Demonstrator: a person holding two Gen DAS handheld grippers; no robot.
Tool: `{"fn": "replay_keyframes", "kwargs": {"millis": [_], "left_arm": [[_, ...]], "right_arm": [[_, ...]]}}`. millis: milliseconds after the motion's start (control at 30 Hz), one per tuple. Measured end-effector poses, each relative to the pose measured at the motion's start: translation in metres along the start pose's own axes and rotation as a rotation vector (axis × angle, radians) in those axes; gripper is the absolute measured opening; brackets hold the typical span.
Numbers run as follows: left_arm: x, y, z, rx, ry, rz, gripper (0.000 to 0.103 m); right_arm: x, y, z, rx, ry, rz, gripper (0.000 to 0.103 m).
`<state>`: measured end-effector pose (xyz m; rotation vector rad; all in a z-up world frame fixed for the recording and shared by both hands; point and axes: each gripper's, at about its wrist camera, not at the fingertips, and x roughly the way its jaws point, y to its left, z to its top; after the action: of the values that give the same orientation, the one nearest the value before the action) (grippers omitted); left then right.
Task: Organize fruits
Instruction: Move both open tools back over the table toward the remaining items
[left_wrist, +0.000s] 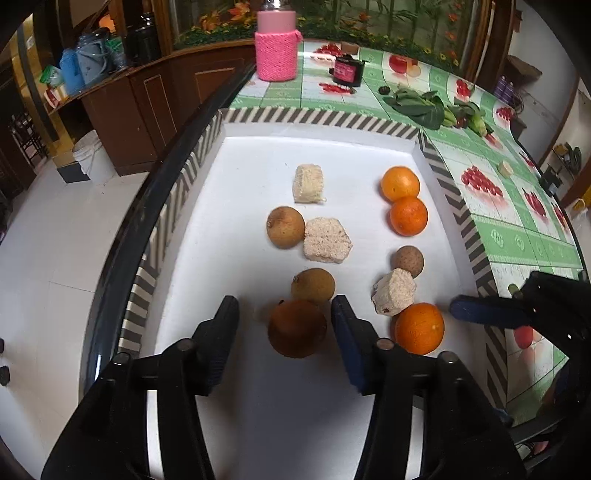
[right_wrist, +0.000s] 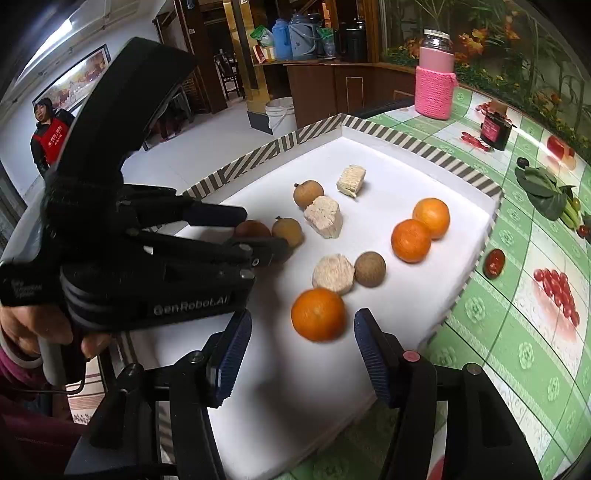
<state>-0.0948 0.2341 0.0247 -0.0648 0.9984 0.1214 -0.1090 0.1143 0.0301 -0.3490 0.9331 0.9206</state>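
Brown round fruit (left_wrist: 297, 328) sits free between my left gripper (left_wrist: 284, 314) jaws, parted; orange citrus (right_wrist: 318, 314) loose between right gripper (right_wrist: 303, 325) jaws, agape; white tray (left_wrist: 258, 155) rows half-sorted; beige blocks (left_wrist: 327, 240) still intermixed.

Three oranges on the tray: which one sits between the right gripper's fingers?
The lone orange at the tray's near edge, beside the pale round cake. The other two oranges touch each other farther back.

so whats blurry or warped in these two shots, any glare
Left wrist view: the brown fruit between the left hand-held gripper jaws is motion-smeared, and the tray rim bows from fisheye. Right wrist view: the nearest orange is soft-edged; the white tray floor looks bright, nearly washed out.
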Motion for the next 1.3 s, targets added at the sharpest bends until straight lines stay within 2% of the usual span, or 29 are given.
{"fn": "replay_keyframes", "kwargs": {"millis": [33,100,233,333,633,1000,1200,1300], "left_arm": [[-0.002,-0.001,0.000,0.000,-0.006,0.009,0.063],[-0.007,-0.003,0.000,-0.003,-0.025,0.019,0.068],[-0.017,-0.009,0.003,0.002,-0.062,0.037,0.069],[-0.022,-0.016,0.006,0.001,-0.075,0.021,0.071],[-0.025,-0.059,0.017,0.031,-0.079,-0.058,0.071],[-0.013,-0.134,0.041,0.130,-0.043,-0.158,0.071],[0.000,-0.147,0.053,0.146,-0.007,-0.192,0.070],[0.010,-0.149,0.055,0.147,0.022,-0.211,0.070]], "right_arm": [[-0.004,-0.001,-0.002,0.002,-0.003,0.000,0.060],[-0.010,-0.003,-0.004,0.002,-0.015,-0.004,0.060],[-0.028,-0.010,-0.008,0.018,-0.049,-0.002,0.065],[-0.043,-0.018,-0.011,0.042,-0.080,-0.021,0.073],[-0.067,-0.060,-0.038,0.155,-0.112,-0.080,0.074],[-0.096,-0.151,-0.089,0.339,-0.105,-0.206,0.075],[-0.114,-0.210,-0.093,0.417,-0.106,-0.299,0.075],[-0.117,-0.222,-0.090,0.425,-0.116,-0.300,0.075]]}}
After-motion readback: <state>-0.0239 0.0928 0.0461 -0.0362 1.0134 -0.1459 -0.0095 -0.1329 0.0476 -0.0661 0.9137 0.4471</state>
